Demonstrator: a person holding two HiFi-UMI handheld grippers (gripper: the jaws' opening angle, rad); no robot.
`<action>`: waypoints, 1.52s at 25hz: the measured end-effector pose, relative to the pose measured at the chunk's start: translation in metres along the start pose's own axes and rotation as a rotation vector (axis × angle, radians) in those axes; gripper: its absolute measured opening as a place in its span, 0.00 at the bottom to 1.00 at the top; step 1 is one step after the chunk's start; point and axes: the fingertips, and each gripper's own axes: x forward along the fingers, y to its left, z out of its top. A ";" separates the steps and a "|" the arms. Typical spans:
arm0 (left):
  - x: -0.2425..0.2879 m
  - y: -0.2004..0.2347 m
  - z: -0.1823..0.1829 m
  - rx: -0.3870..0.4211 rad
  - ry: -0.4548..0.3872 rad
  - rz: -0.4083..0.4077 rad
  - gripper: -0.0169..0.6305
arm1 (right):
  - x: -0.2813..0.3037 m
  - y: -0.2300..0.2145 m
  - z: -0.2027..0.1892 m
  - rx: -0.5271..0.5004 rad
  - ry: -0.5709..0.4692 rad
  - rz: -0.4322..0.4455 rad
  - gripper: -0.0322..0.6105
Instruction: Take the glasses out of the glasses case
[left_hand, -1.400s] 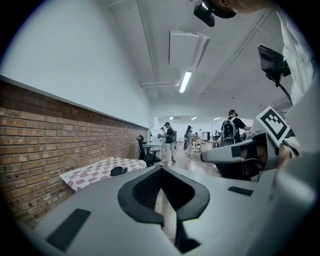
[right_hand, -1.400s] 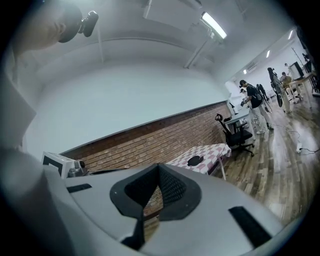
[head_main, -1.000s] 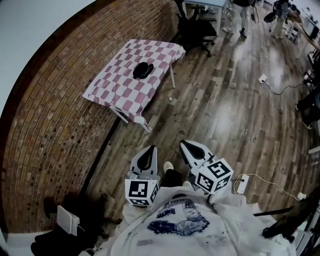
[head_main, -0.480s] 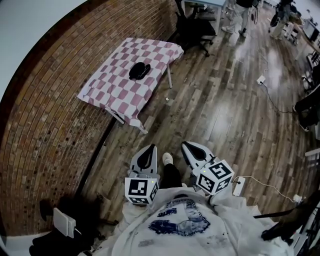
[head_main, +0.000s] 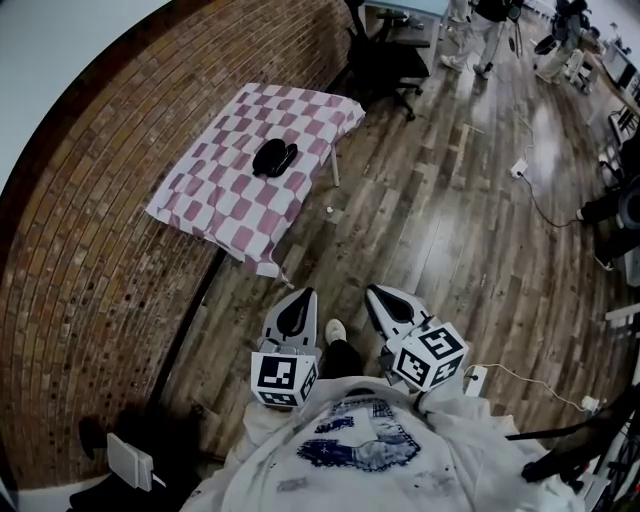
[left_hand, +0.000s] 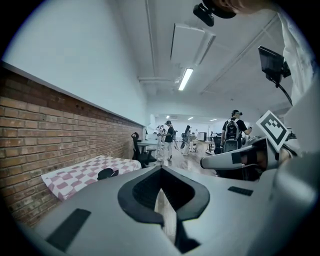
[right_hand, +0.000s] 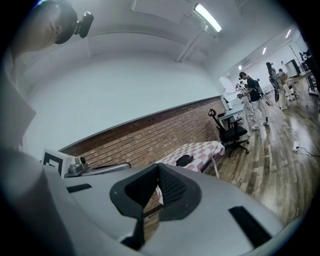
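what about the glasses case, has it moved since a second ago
No. The glasses case sits at the same spot on the checked cloth; only the camera moved.

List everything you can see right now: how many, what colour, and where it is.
table: one, pink-and-white checked cloth, by the brick wall
glasses case: one, black, on the table
office chair: one, black, beyond the table
brick wall: one, red-brown, left side
floor: wooden planks
power strip: one, white, on the floor, right
people: several, far end
left gripper: grey, shut, empty
right gripper: grey, shut, empty
shirt: white, blue print, bottom edge
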 end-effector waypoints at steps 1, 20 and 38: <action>0.007 0.006 0.003 0.003 -0.001 -0.001 0.04 | 0.009 -0.002 0.004 -0.002 -0.001 0.000 0.07; 0.115 0.181 0.038 -0.010 -0.021 0.017 0.04 | 0.213 -0.004 0.051 -0.029 0.034 0.052 0.07; 0.146 0.244 0.027 -0.081 0.008 0.059 0.04 | 0.276 -0.011 0.063 -0.052 0.069 0.076 0.07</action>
